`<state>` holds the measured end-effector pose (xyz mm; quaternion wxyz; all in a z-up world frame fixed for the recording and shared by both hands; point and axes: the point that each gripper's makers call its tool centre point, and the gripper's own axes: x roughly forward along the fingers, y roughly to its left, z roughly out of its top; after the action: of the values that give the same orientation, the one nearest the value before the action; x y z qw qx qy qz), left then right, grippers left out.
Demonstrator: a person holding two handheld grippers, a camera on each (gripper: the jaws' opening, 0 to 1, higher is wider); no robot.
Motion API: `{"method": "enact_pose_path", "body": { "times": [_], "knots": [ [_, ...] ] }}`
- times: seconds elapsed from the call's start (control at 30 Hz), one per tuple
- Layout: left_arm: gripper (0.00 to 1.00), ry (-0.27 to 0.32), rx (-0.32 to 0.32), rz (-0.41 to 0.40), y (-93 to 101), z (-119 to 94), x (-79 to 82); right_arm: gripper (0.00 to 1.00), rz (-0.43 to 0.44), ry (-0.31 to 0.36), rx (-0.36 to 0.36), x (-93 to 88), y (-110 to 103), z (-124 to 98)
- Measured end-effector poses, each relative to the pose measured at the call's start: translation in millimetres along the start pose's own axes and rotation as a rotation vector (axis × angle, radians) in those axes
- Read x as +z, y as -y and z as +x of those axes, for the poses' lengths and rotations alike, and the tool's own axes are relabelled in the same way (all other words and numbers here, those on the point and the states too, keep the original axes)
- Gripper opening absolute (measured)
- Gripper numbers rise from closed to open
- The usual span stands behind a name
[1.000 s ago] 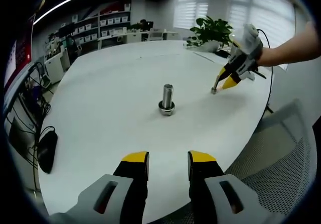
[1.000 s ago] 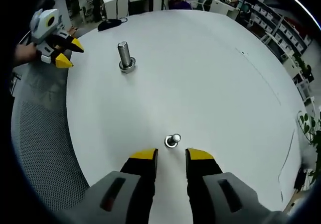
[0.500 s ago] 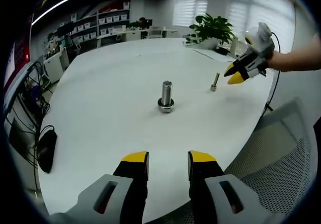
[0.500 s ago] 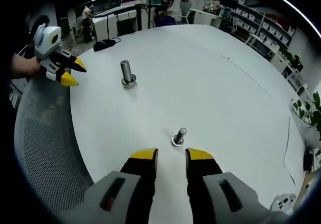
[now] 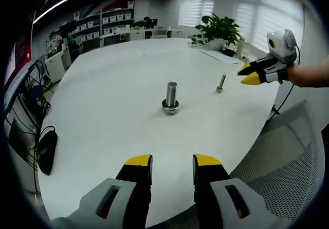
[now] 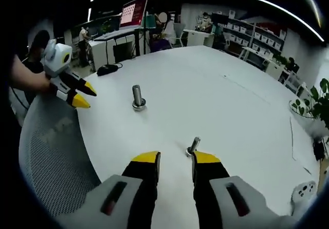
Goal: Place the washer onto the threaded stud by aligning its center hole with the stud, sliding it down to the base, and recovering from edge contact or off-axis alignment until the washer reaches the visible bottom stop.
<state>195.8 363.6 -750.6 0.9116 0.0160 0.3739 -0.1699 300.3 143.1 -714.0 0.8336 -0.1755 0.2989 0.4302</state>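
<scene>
Standing upright near the middle of the white table (image 5: 103, 116), the threaded stud (image 5: 171, 97) is a thick grey metal cylinder with its long axis vertical; a flat metal washer (image 5: 170, 108) rings its foot and appears to lie flush on the table at the stud's base. In the right gripper view the same stud (image 6: 137, 96) rises from the washer (image 6: 138, 106) beyond the yellow-tipped jaws.

A second, thinner metal bolt (image 5: 220, 83) stands well apart from the stud, leaning slightly, its wide head down on the table. In the right gripper view this small bolt (image 6: 193, 146) sits just ahead of the right gripper (image 6: 175, 161), whose jaws stand apart and hold nothing.

Near the bottom of the left gripper view, the left gripper (image 5: 172, 163) has its jaws apart and empty, hanging over the table's near edge. Smooth, matte and rounded in outline, the table carries a dark computer mouse (image 5: 47, 153) with a cable at one side. A grey mesh chair (image 5: 288, 177) sits beside the table, and a leafy potted plant (image 5: 218, 31) stands at its far edge.
</scene>
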Motion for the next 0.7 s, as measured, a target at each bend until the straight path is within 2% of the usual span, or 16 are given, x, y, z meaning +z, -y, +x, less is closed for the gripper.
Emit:
{"method": "enact_pose_path", "body": {
  "times": [0.37,0.5,0.7],
  "knots": [
    [0.29,-0.007,0.002,-0.002,-0.3,0,-0.8,0.31,0.094,0.057,-0.026,-9.0,-8,-14],
    [0.29,-0.015,0.001,0.003,0.6,1,-1.9,0.31,0.111,0.067,-0.037,-14.4,-12,-18],
    [0.29,-0.015,0.003,0.000,-0.2,1,-2.6,0.33,0.121,0.095,-0.041,-12.5,-17,-22]
  ]
}}
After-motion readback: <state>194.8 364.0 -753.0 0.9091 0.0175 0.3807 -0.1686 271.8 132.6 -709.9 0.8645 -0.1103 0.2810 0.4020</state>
